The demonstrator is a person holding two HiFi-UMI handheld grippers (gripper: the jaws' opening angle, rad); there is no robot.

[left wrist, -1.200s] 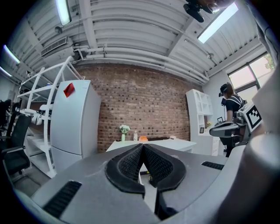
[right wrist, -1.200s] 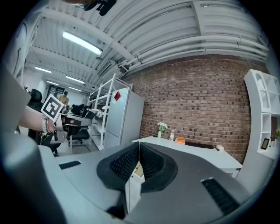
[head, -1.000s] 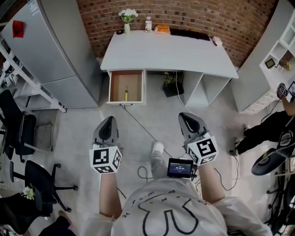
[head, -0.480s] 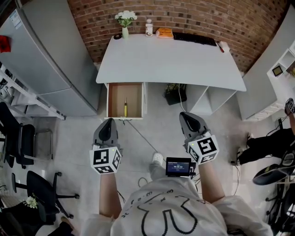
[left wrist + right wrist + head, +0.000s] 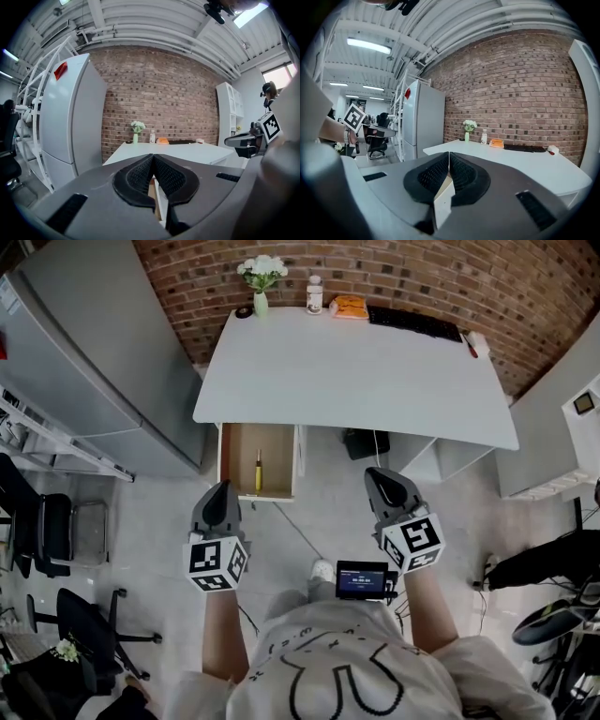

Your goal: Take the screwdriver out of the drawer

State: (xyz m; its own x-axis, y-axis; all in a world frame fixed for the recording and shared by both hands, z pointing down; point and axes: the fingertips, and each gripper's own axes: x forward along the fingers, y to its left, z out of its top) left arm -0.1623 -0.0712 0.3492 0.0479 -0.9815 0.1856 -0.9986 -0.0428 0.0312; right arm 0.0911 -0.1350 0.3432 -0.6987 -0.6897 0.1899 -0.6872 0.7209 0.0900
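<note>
Tongs in both our hands were pressed shut and carried nothing. We held the left tongs [image 5: 221, 484] low over the grey floor [image 5: 328, 493], their ribbed pads meeting at the tip in the left gripper view, with only a sliver of the drawer's wood showing in the gap lower down. The right tongs [image 5: 374, 472] were closed the same way, their pads touching at the point in the right gripper view. Each carried its marker cube [image 5: 214, 563] at the wrist end, and a small screen [image 5: 364, 579] sat at our waist between the two arms.

The wooden drawer [image 5: 232, 460] stood pulled out from under the left end of the white worktop [image 5: 356, 371]. The screwdriver [image 5: 258, 472], yellow-handled, lay lengthwise inside it near the right wall, with the handle toward us. The left tongs pointed at the drawer's front edge from just short of it, apart from the tool; the right tongs were off to the right, well apart from the drawer.

Along the worktop's far edge, against the brick wall [image 5: 422, 277], we saw a vase of white flowers [image 5: 261, 277], a bottle [image 5: 315, 294], an orange object [image 5: 349, 306] and a black keyboard [image 5: 414, 322]. A grey refrigerator [image 5: 84, 352] stood to the left of the worktop, and black office chairs [image 5: 42, 521] stood farther left.
</note>
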